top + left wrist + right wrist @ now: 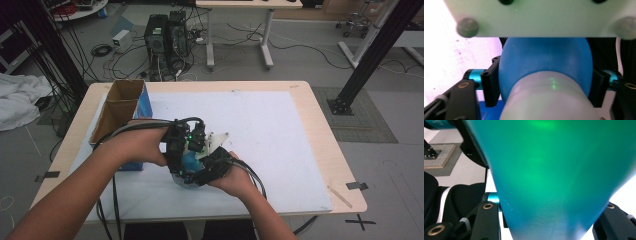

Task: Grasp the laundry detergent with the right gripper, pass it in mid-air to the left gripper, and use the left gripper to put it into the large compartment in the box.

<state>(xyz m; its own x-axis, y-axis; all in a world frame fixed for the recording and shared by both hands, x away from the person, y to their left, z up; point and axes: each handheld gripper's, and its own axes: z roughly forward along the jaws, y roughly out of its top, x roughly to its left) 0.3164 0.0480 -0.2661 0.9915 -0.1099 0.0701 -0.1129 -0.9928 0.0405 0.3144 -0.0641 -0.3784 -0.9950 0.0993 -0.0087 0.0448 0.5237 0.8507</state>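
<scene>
- My left gripper (pixel 186 150) and right gripper (pixel 207 167) meet at lower centre of the high view, both pinching one blue bottle (pixel 544 62) from opposite ends, which I judge steadies it for twisting or pulling.
- In the left gripper view the jaws press its round blue body; a pale grey neck (pixel 549 100) points toward the camera.
- The cardboard box (pixel 117 107), upper left on the table (pixel 310 145), stands open (contents hidden).

Layout: my left gripper (pixel 181 145) and right gripper (pixel 212 167) meet mid-table (pixel 320 145), on the mat (pixel 270 135), a rounded object (pixel 544 62) between them. Open box (pixel 117 107) to my left, on the mat's left edge.
</scene>
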